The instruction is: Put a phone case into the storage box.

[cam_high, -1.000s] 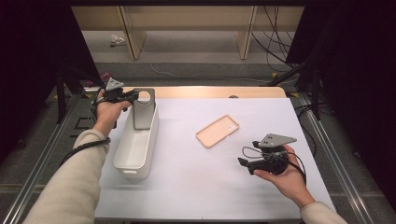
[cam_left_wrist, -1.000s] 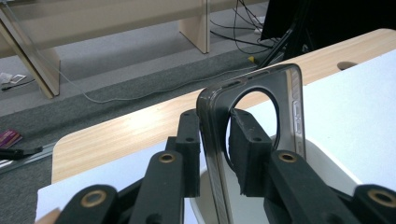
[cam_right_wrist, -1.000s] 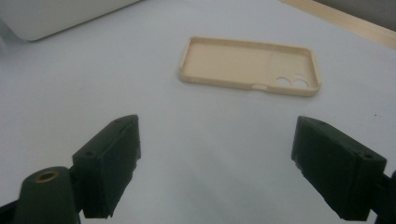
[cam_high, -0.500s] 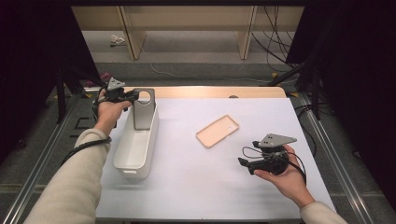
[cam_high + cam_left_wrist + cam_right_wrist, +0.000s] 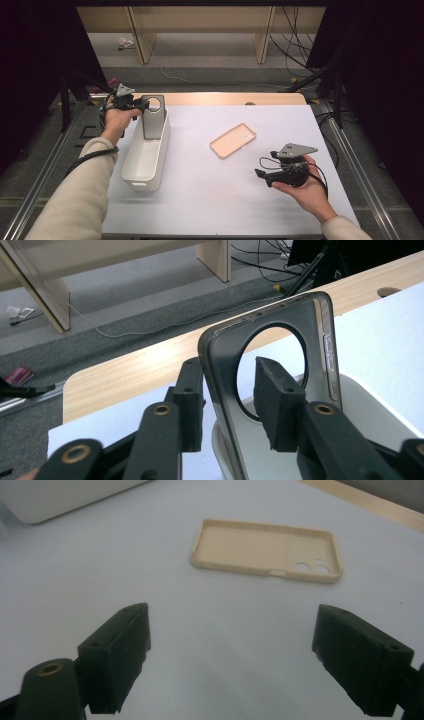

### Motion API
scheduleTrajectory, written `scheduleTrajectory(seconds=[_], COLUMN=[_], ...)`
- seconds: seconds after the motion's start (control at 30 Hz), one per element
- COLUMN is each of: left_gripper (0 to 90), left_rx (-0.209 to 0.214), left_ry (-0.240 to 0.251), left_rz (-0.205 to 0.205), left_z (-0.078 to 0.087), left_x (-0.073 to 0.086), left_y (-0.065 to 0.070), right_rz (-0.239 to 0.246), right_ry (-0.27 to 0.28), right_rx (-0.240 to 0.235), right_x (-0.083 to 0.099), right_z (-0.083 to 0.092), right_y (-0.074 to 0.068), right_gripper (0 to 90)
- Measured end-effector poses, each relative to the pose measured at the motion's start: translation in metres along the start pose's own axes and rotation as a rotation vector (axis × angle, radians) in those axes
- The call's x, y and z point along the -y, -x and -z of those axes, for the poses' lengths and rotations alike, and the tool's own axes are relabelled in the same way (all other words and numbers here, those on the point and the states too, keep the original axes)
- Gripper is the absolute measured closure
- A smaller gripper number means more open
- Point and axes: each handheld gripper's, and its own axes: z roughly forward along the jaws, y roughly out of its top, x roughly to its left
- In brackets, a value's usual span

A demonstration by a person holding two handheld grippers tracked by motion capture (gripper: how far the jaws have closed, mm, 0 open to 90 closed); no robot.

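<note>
At desk's left, grey phone case [image 5: 153, 116] upright in white bin [image 5: 145, 159] | left hand-held gripper [image 5: 227, 390] – jaws just opening, case between, pads off | right hand-held gripper [image 5: 230, 655] wide, empty | beige phone case [image 5: 233, 140] – unbinned, mid-desk

Even overhead light, dark surroundings, perhaps slight softness in close-ups.

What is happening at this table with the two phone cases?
A person works with a handheld gripper in each hand. The left gripper has a grey phone case standing upright between its jaws, over the far end of a white bin; the jaws have just been opening, with a gap showing at one pad. The right gripper rests open near a beige phone case lying flat on the table.
</note>
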Motion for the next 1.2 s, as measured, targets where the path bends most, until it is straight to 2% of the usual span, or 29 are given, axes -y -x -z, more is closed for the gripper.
scheduleTrajectory(seconds=[0.4,0.63,0.9,1.03,1.2], left_gripper=[51.2,45.1,36.1,26.1,17.6], left_rx=[-0.027,-0.031,-0.054,-0.071,-0.054], left_ry=[-0.050,-0.075,-0.073,-0.070,-0.059], left_rz=[0.008,-0.008,-0.009,0.006,0.019], left_z=[-0.004,-0.005,-0.004,-0.001,0.006], left_x=[0.001,0.001,0.000,-0.002,-0.003], left_y=[0.003,0.004,0.003,0.005,0.007], right_rz=[0.001,0.000,0.000,0.000,0.001], right_ry=[0.000,0.001,-0.001,-0.001,-0.001], right_rx=[-0.001,-0.001,-0.001,-0.001,0.001], right_x=[0.000,0.000,0.000,0.000,0.000], right_z=[0.000,0.000,0.000,0.000,0.000], right_y=[0.000,0.000,0.000,0.000,0.000], right_gripper=[16.5,16.5,16.5,16.5,16.5])
